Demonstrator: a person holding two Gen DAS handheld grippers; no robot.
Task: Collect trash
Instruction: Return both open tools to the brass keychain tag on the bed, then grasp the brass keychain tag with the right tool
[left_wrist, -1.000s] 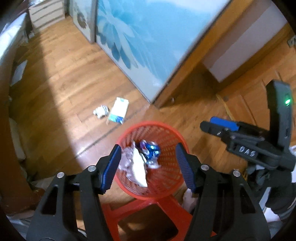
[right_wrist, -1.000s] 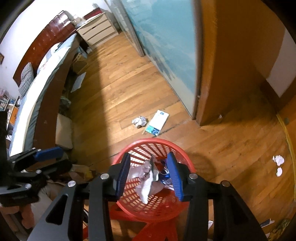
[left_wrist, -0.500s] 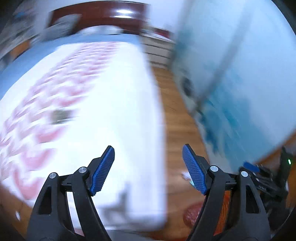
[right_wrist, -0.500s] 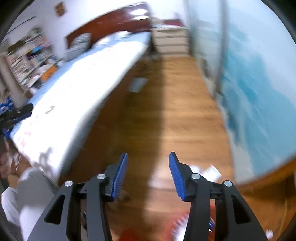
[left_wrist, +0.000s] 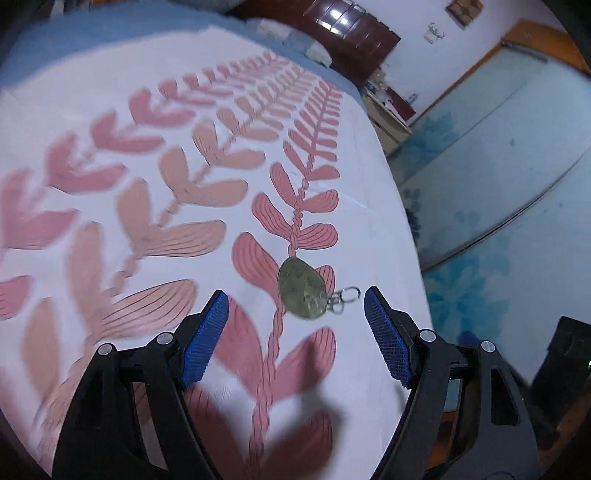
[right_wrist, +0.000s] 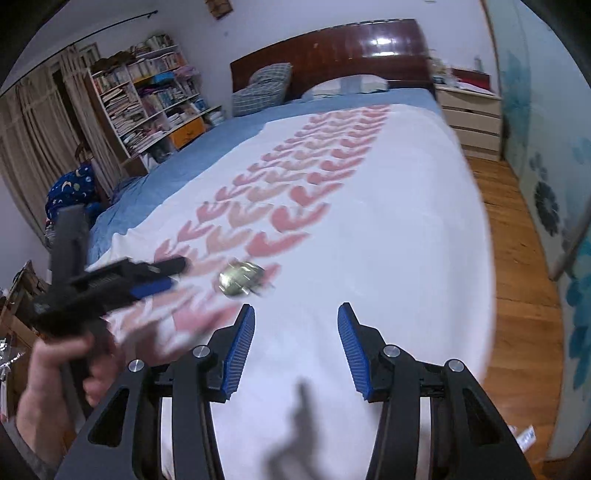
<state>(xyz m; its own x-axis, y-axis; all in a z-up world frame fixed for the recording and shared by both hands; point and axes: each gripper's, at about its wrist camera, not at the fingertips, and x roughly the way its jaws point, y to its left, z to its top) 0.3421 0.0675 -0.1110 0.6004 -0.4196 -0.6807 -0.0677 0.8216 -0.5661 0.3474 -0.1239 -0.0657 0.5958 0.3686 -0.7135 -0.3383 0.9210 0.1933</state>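
Observation:
A small olive-green oval item (left_wrist: 301, 291) with a metal ring clasp lies on the white bedspread (left_wrist: 362, 369), which has a pink leaf pattern. In the left wrist view it sits just beyond my left gripper (left_wrist: 294, 291), whose blue pads are wide apart and hold nothing. The right wrist view shows the same item (right_wrist: 240, 278) blurred, up and left of my right gripper (right_wrist: 296, 307), which is open and holds nothing. A hand holds the left gripper (right_wrist: 177, 274) at that view's left side, its tips near the item.
The bed's blue sheet (right_wrist: 207, 147) and pillows run back to a dark wooden headboard (right_wrist: 332, 48). A bookshelf (right_wrist: 147, 96) stands left and drawers (right_wrist: 472, 114) at the back right. Wooden floor (right_wrist: 517, 295) and flowered blue doors (right_wrist: 554, 166) lie right. A paper scrap (right_wrist: 524, 437) is on the floor.
Both views have swung from the red basket on the floor up to the bed. The left jaws stand wider than a second ago, the right slightly wider.

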